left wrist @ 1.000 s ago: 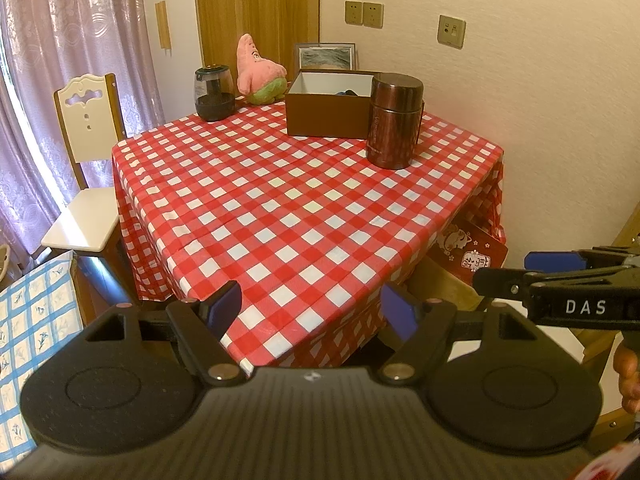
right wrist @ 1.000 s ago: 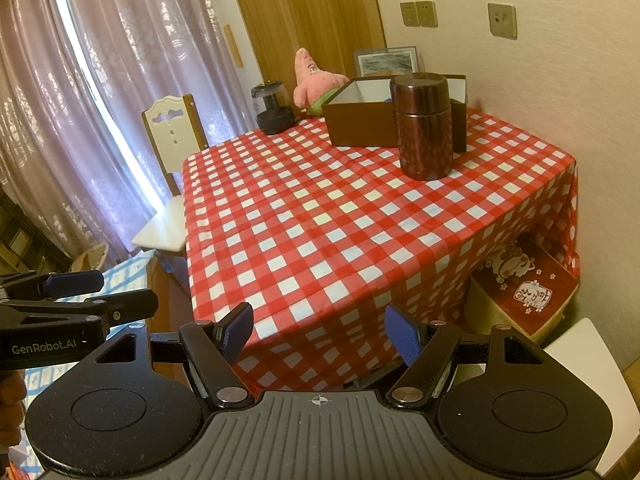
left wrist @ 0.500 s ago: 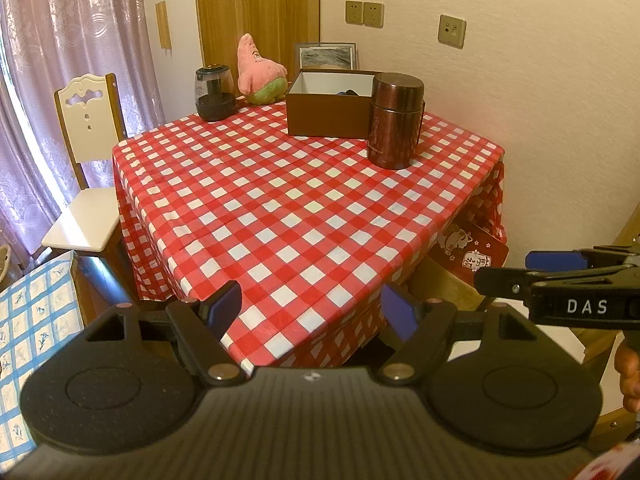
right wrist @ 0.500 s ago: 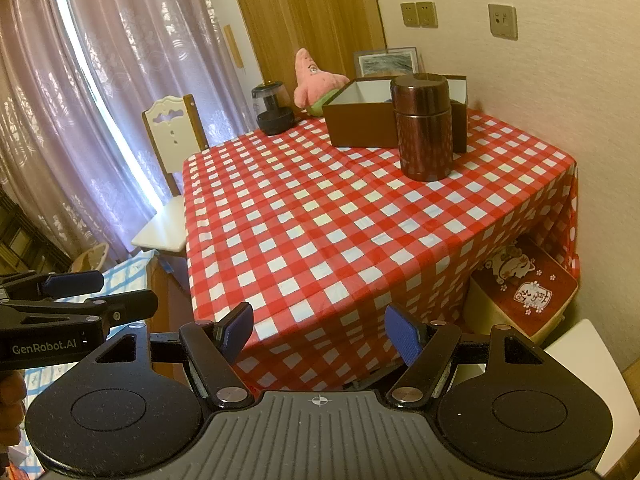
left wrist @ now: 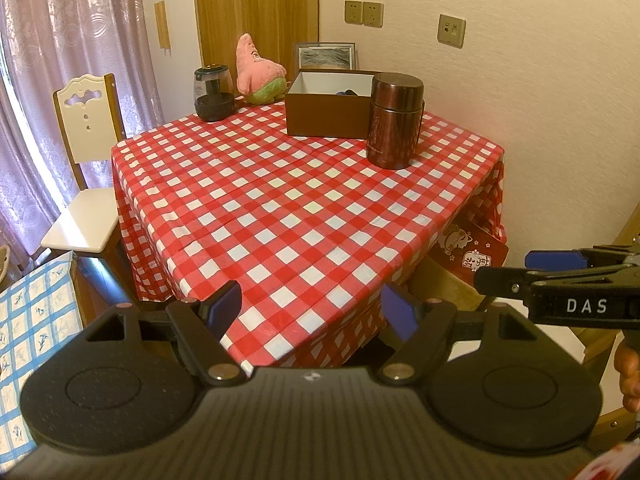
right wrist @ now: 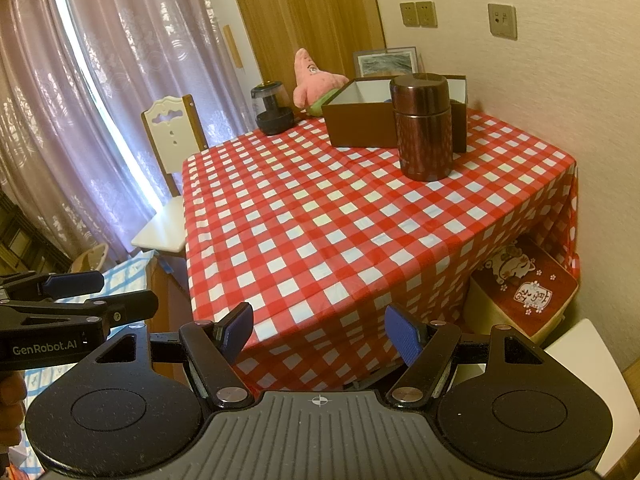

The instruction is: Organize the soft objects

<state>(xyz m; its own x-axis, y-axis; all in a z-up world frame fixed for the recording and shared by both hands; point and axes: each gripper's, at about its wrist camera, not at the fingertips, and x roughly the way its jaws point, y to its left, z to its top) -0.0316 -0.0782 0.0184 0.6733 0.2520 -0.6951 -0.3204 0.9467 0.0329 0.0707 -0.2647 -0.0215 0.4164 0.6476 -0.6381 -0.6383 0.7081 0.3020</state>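
A pink starfish plush toy (left wrist: 258,72) with green shorts sits at the far corner of the red-checked table (left wrist: 288,208), left of an open brown box (left wrist: 328,108); it also shows in the right wrist view (right wrist: 316,80), beside the same box (right wrist: 360,124). Something dark lies inside the box, mostly hidden. My left gripper (left wrist: 312,310) is open and empty, off the table's near corner. My right gripper (right wrist: 320,332) is open and empty, also short of the near edge. Each gripper shows from the side in the other's view.
A brown metal canister (left wrist: 394,120) stands in front of the box. A dark glass jar (left wrist: 213,94) stands left of the plush. A white chair (left wrist: 86,168) is at the table's left. A red cat-print box (left wrist: 472,248) sits under the table on the right.
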